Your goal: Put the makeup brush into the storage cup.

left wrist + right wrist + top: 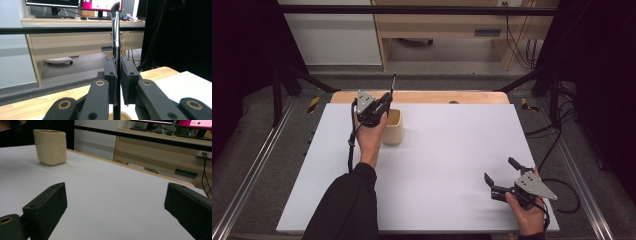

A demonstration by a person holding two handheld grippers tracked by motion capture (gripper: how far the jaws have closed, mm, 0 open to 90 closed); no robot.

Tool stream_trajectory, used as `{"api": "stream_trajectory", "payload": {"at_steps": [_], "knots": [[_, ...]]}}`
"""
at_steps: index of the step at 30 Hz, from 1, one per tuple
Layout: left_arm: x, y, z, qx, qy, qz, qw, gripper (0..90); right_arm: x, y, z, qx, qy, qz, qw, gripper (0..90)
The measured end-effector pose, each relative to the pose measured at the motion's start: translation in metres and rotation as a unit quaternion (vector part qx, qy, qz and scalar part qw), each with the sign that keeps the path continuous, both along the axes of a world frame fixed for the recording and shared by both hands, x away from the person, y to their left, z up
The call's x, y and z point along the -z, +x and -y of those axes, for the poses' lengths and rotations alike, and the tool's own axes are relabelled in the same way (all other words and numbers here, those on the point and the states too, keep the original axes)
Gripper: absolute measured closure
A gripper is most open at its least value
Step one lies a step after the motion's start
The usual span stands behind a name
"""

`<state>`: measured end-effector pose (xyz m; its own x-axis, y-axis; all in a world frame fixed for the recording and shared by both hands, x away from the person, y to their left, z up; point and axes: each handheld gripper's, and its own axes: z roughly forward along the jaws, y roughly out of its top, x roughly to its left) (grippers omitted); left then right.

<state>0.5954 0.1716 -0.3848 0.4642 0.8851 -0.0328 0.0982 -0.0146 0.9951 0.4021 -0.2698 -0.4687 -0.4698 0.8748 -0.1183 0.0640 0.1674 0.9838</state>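
Note:
My left gripper is shut on a makeup brush, held upright with its dark bristles at the top and its black handle running down between the jaws. It hovers just above and left of a cream-coloured cup near the table's far edge; the brush sticks up past the gripper. The cup's rim shows right below the jaws. My right gripper stands open over the table's near right corner with nothing between its jaws. In the right gripper view the cup stands far off at the upper left.
A white mat covers the wooden table. A black bar crosses behind the table, with a wooden desk and monitors beyond. Black cables lie off the right edge.

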Motion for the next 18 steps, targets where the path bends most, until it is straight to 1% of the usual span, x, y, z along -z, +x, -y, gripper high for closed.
{"api": "stream_trajectory", "payload": {"at_steps": [5,6,8,10,14,18], "knots": [[0.0017,-0.0014,-0.0010,0.005,0.003,0.005,1.0000,83.9,0.0000,-0.0001,-0.0007,-0.001,-0.001,-0.001,1.0000,4.7],[0.0021,-0.0019,-0.0015,0.002,0.003,0.003,1.0000,83.9,0.0001,0.0000,-0.0007,-0.001,-0.002,0.000,1.0000,4.7],[0.0028,-0.0014,-0.0025,0.002,0.000,0.007,1.0000,83.9,0.0004,0.0002,-0.0007,0.000,-0.002,0.000,1.0000,4.8],[0.0038,-0.0007,-0.0032,-0.001,-0.001,0.005,1.0000,83.9,0.0004,0.0002,-0.0007,0.000,-0.002,-0.001,1.0000,4.8],[0.0055,0.0007,-0.0027,0.000,-0.003,0.004,1.0000,83.9,0.0003,-0.0001,-0.0006,0.000,-0.002,-0.001,1.0000,4.7],[0.0069,0.0019,-0.0008,0.004,-0.001,0.004,1.0000,83.9,0.0007,0.0004,-0.0002,0.000,-0.004,-0.001,1.0000,4.8]]}}
